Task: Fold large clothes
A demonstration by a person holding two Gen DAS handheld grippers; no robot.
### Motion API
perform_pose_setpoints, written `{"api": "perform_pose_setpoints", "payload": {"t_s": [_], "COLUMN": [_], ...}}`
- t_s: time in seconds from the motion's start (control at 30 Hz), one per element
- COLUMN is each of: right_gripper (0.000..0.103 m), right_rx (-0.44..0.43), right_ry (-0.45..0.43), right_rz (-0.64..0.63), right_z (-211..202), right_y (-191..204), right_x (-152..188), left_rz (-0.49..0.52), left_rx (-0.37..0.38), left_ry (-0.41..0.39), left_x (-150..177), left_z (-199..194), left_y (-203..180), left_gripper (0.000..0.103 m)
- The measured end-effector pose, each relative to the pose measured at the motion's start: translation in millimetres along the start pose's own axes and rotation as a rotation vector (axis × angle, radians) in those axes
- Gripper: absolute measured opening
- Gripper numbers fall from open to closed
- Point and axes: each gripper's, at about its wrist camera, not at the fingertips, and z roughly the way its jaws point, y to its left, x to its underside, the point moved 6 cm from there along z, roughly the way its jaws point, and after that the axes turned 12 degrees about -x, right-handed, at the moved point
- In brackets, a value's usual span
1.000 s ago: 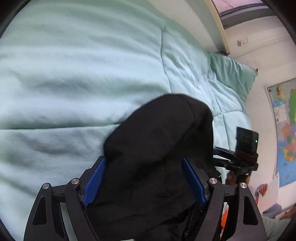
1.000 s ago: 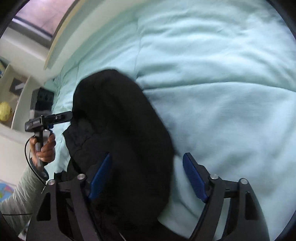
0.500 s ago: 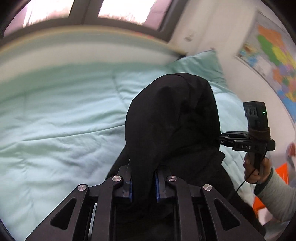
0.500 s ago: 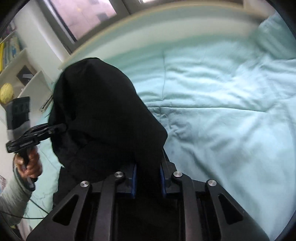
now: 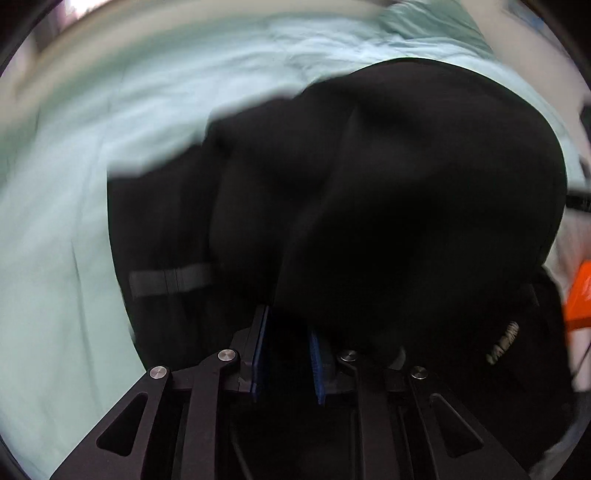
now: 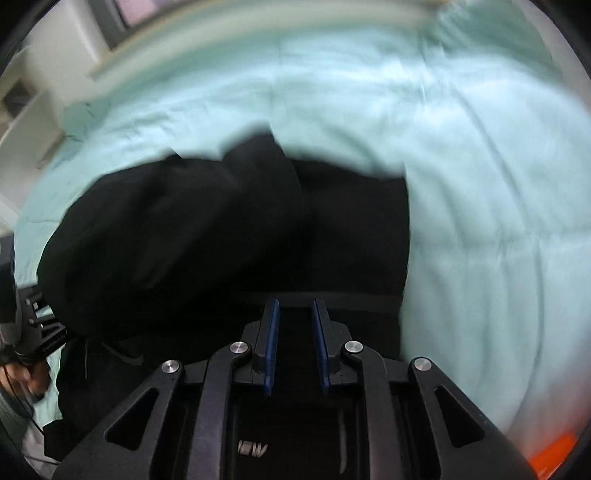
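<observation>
A large black garment (image 5: 388, 192) with a hood bulges in front of both cameras over a pale green duvet (image 5: 110, 110). My left gripper (image 5: 287, 325) is shut on a fold of the black cloth, its blue pads (image 5: 260, 343) close together. In the right wrist view the garment (image 6: 221, 229) spreads across the duvet (image 6: 498, 184). My right gripper (image 6: 294, 306) is shut on the garment's near edge, with black cloth between the pads (image 6: 273, 332). Both views are blurred by motion.
A pillow (image 5: 424, 14) lies at the bed's far end. The other gripper and the hand holding it (image 6: 26, 332) show at the left edge of the right wrist view. Something orange (image 5: 580, 295) is at the right edge. A window frame and white shelves (image 6: 44, 81) stand beyond the bed.
Both grippers closed on the black garment a second ago and have since swung down toward the bed with it. The garment now spreads lower and wider over the duvet.
</observation>
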Motion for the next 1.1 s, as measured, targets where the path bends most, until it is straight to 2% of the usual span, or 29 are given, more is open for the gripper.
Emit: {"api": "perform_pose_setpoints", "payload": {"t_s": [0.13,0.27,0.4,0.43,0.47,0.53,0.67,0.83,0.97,1.03,1.1], "right_gripper": [0.029,0.03,0.032,0.04,0.053,0.059,0.059,0.059,0.059,0.059,0.059], "right_rx": [-0.065,-0.107,-0.11,-0.114,-0.115,-0.12,-0.155,-0.161,-0.262,-0.301,-0.339], "right_ry": [-0.006,-0.036,-0.046,-0.047,-0.05,-0.058,-0.035,-0.012,-0.007,-0.001,0.005], "right_rz": [0.017,0.007,-0.017,-0.018,-0.02,-0.028,-0.011,0.006,0.1,0.14,0.173], "right_z": [-0.8,-2.3,-6.1,-8.1,-13.3,-21.5,-19.8,-12.9,-4.3,4.6,13.9], "right_y": [2.2,19.8,37.7,37.8,41.6,54.6,60.4,56.9,49.4,46.5,46.7], "right_x": [17.2,16.1,11.7,13.6,18.1,22.2,24.4,35.7,45.6,50.2,49.5], "left_rz": [-0.049,-0.035,-0.015,-0.011,-0.009,-0.003,-0.008,-0.034,-0.049,-0.03,-0.012], "left_rx": [0.044,0.013,0.007,0.012,0.016,0.015,0.026,0.054,0.081,0.072,0.095], "left_ry": [-0.027,-0.067,-0.1,-0.104,-0.105,-0.098,-0.095,-0.143,-0.164,-0.173,-0.183], "left_x": [1.6,-20.1,-34.9,-40.2,-39.3,-39.1,-39.9,-60.4,-82.3,-99.6,-117.7], "left_z": [-33.7,-54.6,-75.9,-75.5,-78.7,-80.3,-79.0,-92.8,-92.0,-88.2,-84.6], "left_y": [10.8,20.9,19.4,16.8,15.7,14.4,11.7,18.5,20.9,16.8,9.5], "left_gripper": [0.021,0.021,0.021,0.022,0.023,0.023,0.023,0.023,0.023,0.023,0.023]}}
